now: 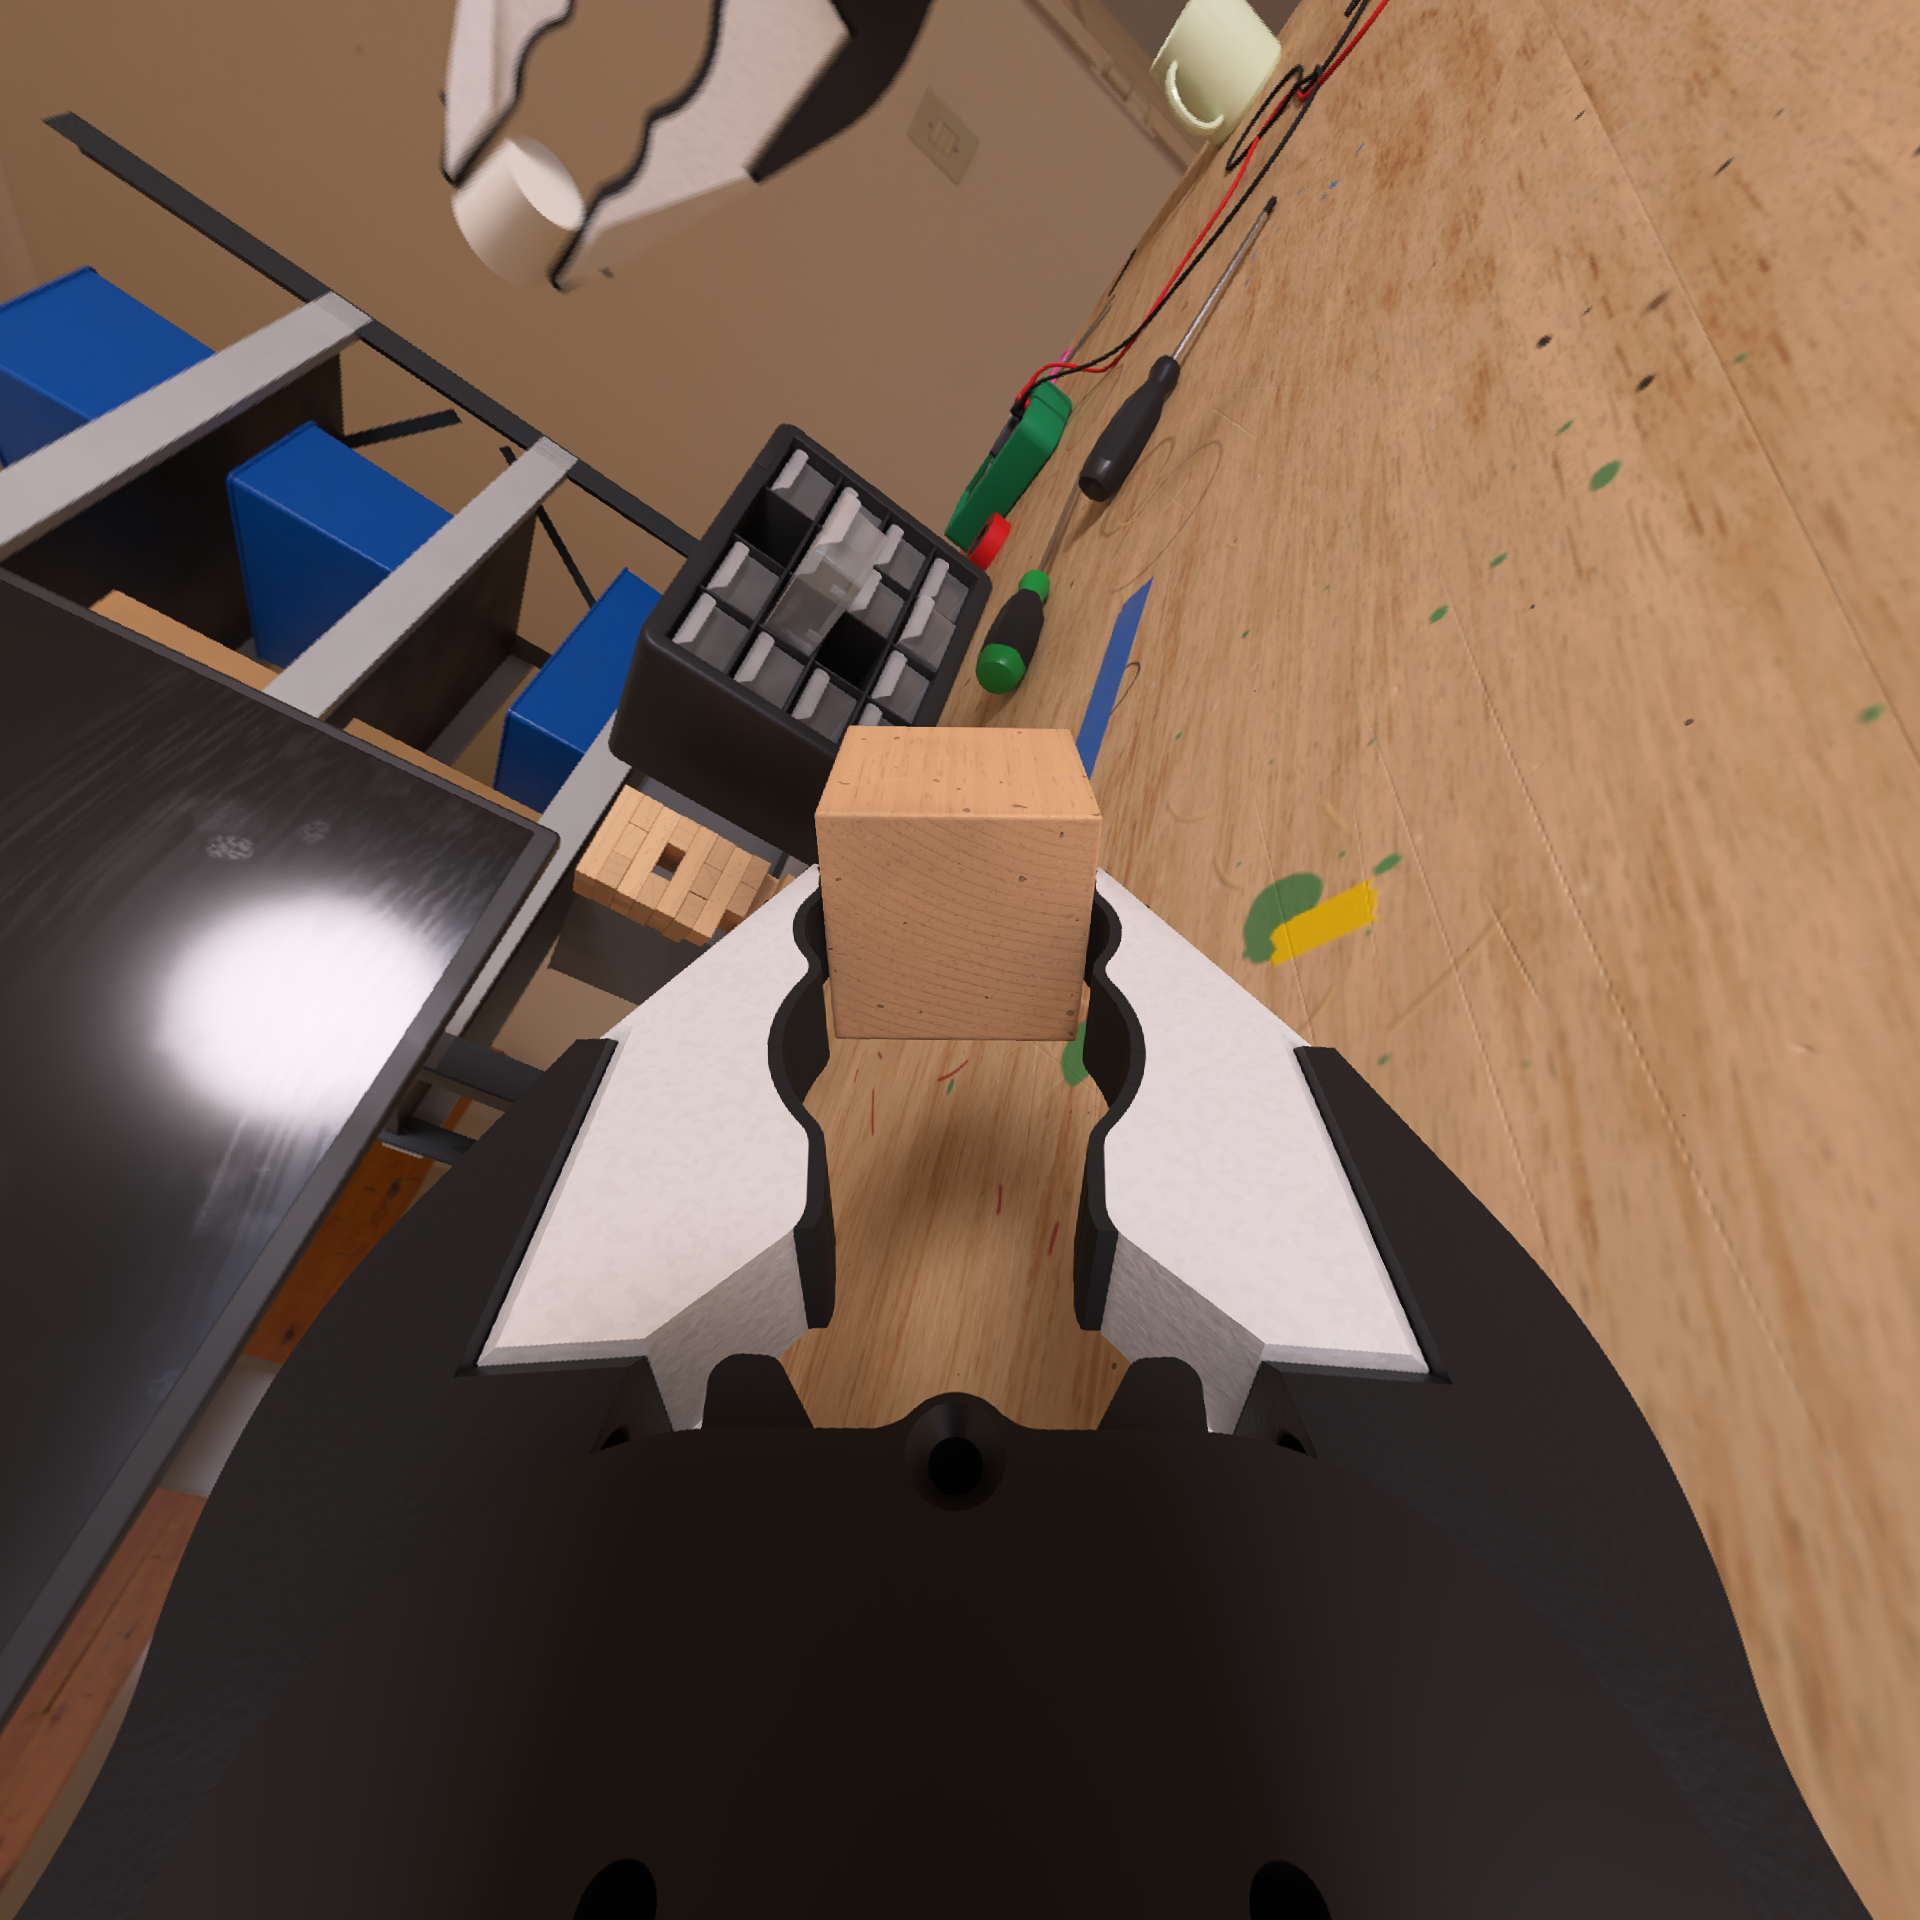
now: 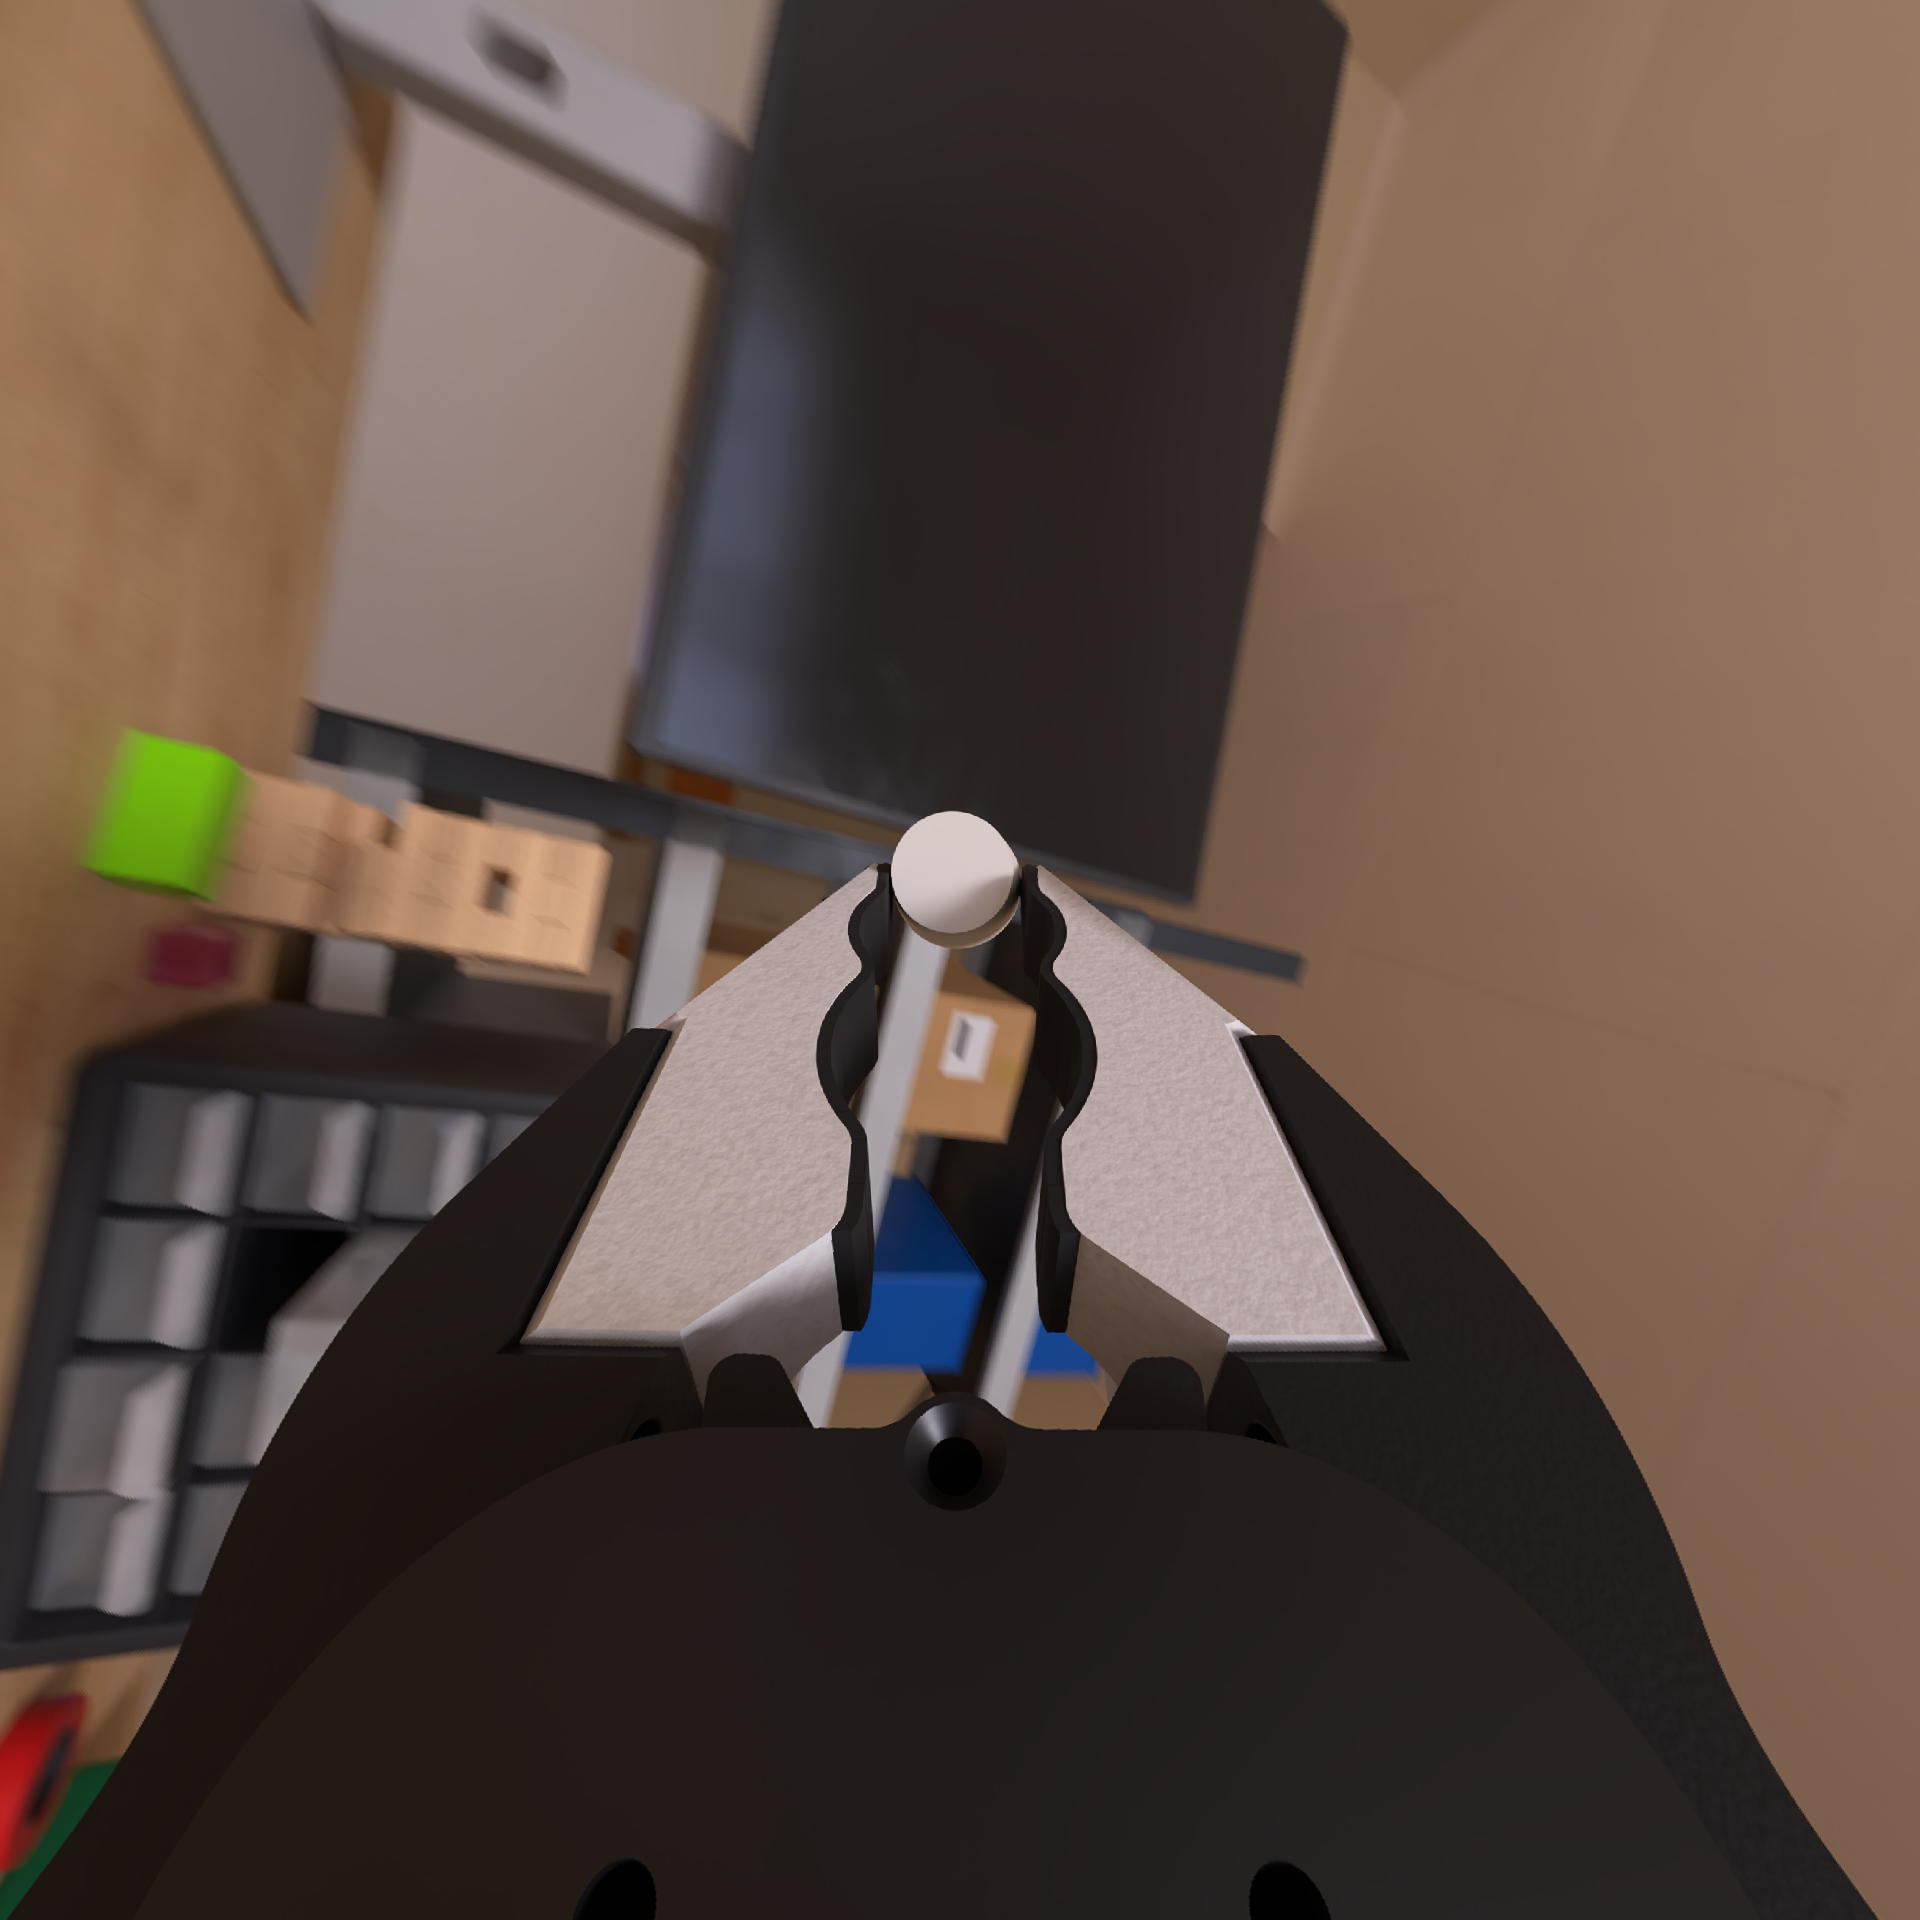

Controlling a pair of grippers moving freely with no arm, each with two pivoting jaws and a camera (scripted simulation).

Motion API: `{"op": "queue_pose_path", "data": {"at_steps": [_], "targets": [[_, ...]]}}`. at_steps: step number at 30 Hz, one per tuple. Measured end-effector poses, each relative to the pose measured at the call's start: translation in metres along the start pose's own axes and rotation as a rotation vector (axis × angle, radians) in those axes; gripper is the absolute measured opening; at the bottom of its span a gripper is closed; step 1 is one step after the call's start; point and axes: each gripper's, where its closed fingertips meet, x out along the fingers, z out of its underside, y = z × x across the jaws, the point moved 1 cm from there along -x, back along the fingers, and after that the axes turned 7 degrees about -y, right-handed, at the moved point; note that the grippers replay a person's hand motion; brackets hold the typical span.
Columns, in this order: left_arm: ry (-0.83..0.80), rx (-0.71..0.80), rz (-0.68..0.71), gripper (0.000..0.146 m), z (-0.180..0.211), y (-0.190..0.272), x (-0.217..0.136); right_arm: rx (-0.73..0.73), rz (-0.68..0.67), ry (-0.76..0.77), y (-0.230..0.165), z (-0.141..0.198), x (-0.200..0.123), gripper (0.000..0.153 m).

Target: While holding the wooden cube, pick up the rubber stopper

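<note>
My left gripper [image 1: 956, 914] is shut on the light wooden cube [image 1: 956, 883], which sits between its fingertips above the wooden workbench [image 1: 1507, 831]. My right gripper [image 2: 956, 899] is shut on the off-white rubber stopper [image 2: 954, 889], held at the very tips and lifted clear of the bench. The right gripper also shows in the left wrist view [image 1: 540, 208] at the top, high in the air, with the stopper [image 1: 514, 203] between its fingers.
A black drawer organiser [image 1: 800, 613], two screwdrivers [image 1: 1013, 634], a green meter [image 1: 1013, 457] with red and black leads, and a cream mug [image 1: 1210, 68] lie on the bench. A dark monitor [image 1: 208, 987], a small-block stack [image 1: 675, 862], a green cube [image 2: 161, 810] and shelving with blue bins [image 1: 322, 530] are nearby.
</note>
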Motion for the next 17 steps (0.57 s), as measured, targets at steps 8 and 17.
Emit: {"op": "queue_pose_path", "data": {"at_steps": [8,17], "targets": [[0.032,-0.039,0.073,0.047,-0.006,0.008,-0.004,0.342,-0.363,0.155,-0.064,-0.058,-0.039,0.024],[-0.013,-0.025,0.039,0.047,0.001,0.005,-0.001,0.751,-0.786,0.120,-0.096,-0.074,-0.071,0.024]]}}
